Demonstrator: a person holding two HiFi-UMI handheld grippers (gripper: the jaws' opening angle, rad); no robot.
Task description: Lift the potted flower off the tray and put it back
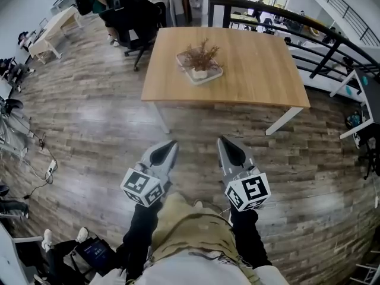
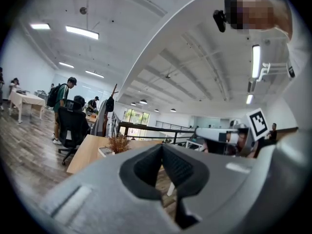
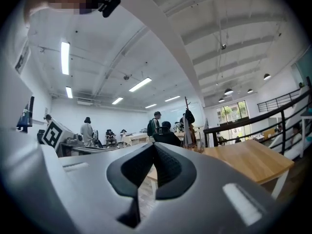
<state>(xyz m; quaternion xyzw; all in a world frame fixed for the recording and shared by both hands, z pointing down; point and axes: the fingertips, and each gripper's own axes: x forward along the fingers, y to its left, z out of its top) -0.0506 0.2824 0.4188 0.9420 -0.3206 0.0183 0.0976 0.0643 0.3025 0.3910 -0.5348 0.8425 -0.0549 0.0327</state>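
Note:
A potted flower [image 1: 200,57] with dry brown sprigs stands on a white tray [image 1: 202,75] on the wooden table [image 1: 249,70]. In the head view both grippers hang over the floor, well short of the table's near edge. My left gripper [image 1: 173,143] is shut with nothing in it. My right gripper [image 1: 221,141] is shut and empty too. In the left gripper view the potted flower [image 2: 118,143] shows far ahead above the closed jaws. The right gripper view shows the wooden table [image 3: 248,161] and a few sprigs [image 3: 195,146] past its closed tips [image 3: 155,145].
A black office chair [image 1: 133,18] stands at the table's far left corner. A dark railing [image 1: 332,40] runs behind the table on the right. People stand and sit in the back of the room. Cables and bags lie on the floor at left [image 1: 35,153].

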